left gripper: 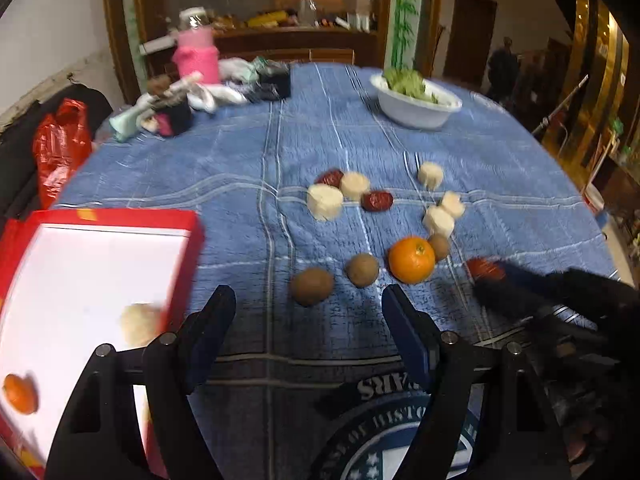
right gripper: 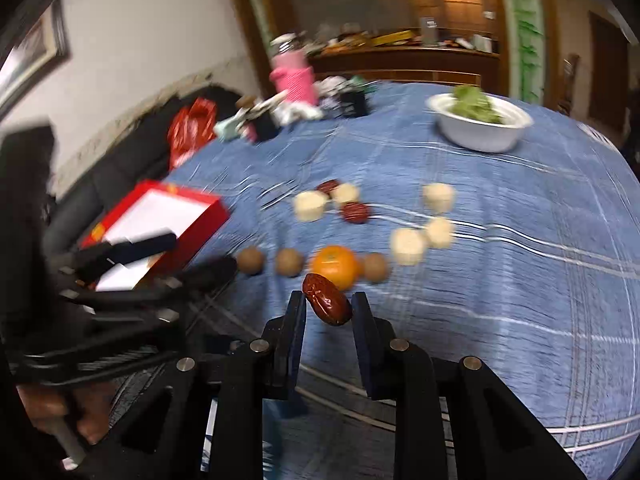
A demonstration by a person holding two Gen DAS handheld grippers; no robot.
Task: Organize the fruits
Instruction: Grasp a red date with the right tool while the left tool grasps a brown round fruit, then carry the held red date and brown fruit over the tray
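My R gripper point(right gripper: 327, 307) is clamped on a red date point(right gripper: 327, 300), lifted above the blue cloth point(right gripper: 500, 280), just in front of the orange point(right gripper: 335, 265). L gripper point(left gripper: 308, 304) has its jaws spread wide w/ nothing between, near the kiwis point(left gripper: 311, 286). Red box point(left gripper: 92, 280) to its left holds an orange and a pale chunk. White bowl point(left gripper: 416, 108) sits at the far side.
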